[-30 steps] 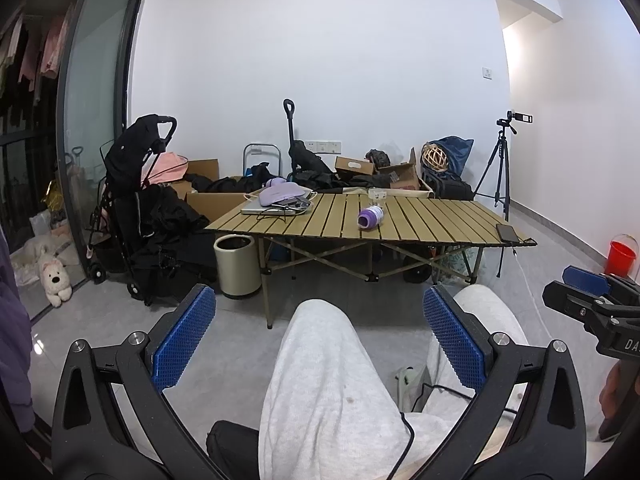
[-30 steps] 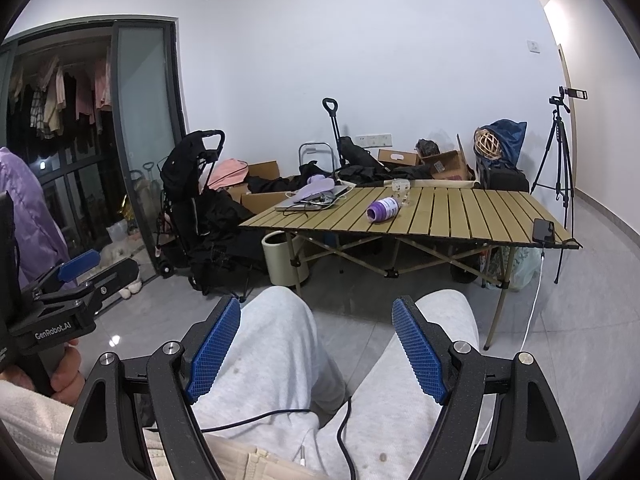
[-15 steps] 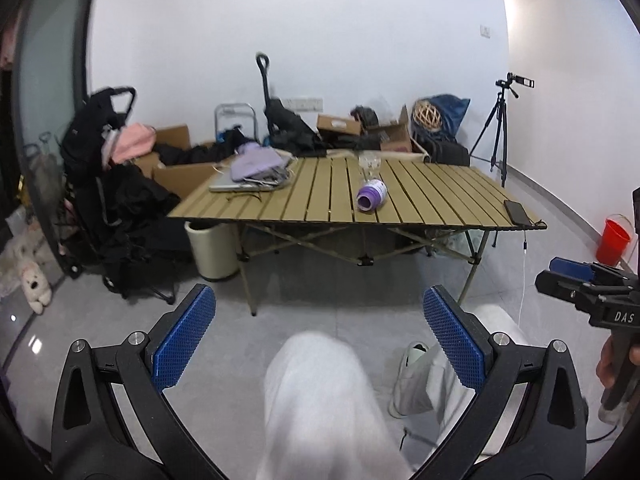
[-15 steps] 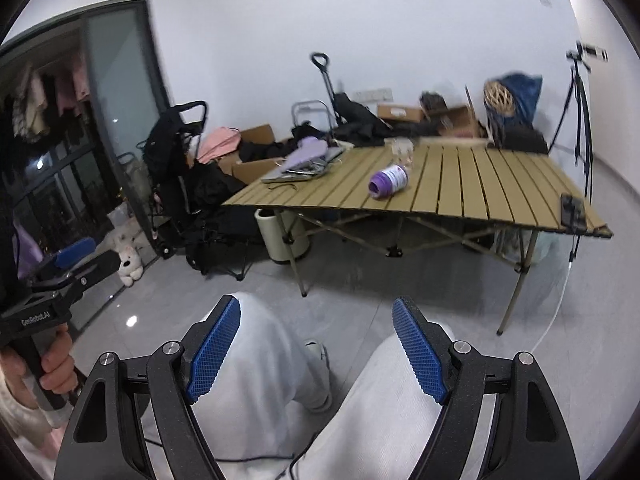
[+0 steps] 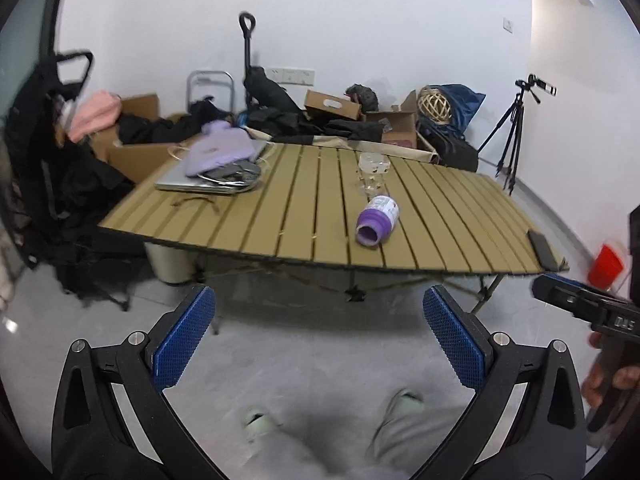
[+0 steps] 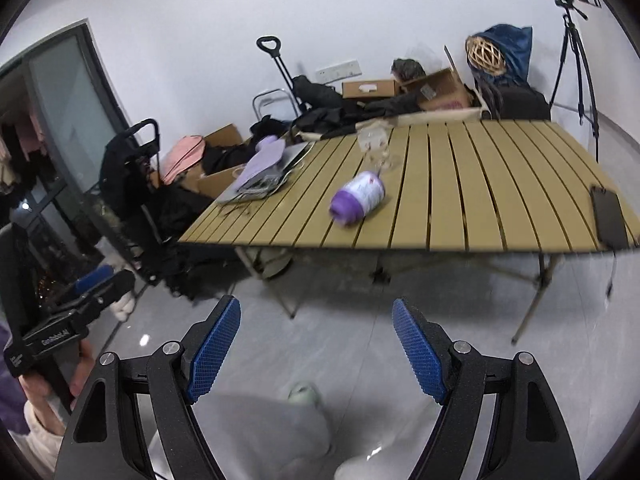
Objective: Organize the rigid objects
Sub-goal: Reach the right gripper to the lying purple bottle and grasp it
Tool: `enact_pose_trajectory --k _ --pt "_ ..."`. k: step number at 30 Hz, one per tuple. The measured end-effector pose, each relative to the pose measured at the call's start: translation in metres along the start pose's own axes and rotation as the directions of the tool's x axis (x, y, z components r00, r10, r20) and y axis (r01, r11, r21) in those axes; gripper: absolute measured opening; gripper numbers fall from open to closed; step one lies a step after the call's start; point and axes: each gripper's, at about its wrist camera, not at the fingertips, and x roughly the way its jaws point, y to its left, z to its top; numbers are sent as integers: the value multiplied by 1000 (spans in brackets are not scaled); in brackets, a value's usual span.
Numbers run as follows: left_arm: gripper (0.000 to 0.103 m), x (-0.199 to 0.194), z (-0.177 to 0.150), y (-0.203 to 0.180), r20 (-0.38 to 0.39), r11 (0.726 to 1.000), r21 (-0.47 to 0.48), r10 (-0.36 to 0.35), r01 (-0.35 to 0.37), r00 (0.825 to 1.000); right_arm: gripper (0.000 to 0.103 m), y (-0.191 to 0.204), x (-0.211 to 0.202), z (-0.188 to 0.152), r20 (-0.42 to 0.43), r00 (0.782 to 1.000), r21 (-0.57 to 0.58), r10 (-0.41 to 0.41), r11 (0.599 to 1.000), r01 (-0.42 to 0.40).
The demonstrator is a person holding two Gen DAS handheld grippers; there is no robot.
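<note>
A purple-capped white bottle (image 5: pixel 378 220) lies on its side on the slatted wooden table (image 5: pixel 304 216); it also shows in the right wrist view (image 6: pixel 357 198). A clear glass (image 5: pixel 373 172) stands just behind it, also seen in the right wrist view (image 6: pixel 376 146). A laptop with a purple cloth (image 5: pixel 218 162) sits at the table's left. A black phone (image 5: pixel 542 246) lies at the right edge. My left gripper (image 5: pixel 318 336) and right gripper (image 6: pixel 316 344) are both open and empty, over the floor short of the table.
A black stroller (image 5: pixel 48 160), cardboard boxes (image 5: pixel 132 148) and bags crowd the left and back. A tripod (image 5: pixel 514 136) stands at the right, a red bucket (image 5: pixel 606 260) beside it. A pale bin (image 5: pixel 168 256) is under the table. My feet (image 5: pixel 256 424) are on the grey floor.
Both grippers have risen and moved toward the table, which now looks larger and closer. My legs have dropped from filling the lower view to standing feet.
</note>
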Motion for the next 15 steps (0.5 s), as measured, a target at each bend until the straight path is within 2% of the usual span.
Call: enact_pose_trajectory --k 6,10,13,15 --pt "103 73 33 11 29 997 6 83 -83 996 83 -17 94 52 -30 999 26 -40 999 41" --pt "103 108 52 18 83 991 -1 136 -137 987 83 -26 162 74 -73 997 62 -39 997 44" --pt "103 132 58 29 62 984 -48 175 -172 983 83 -38 204 82 -55 997 140 -57 988 64" --pt "103 146 61 36 46 981 -74 186 -182 982 83 -46 233 87 -42 999 218 -30 975 39"
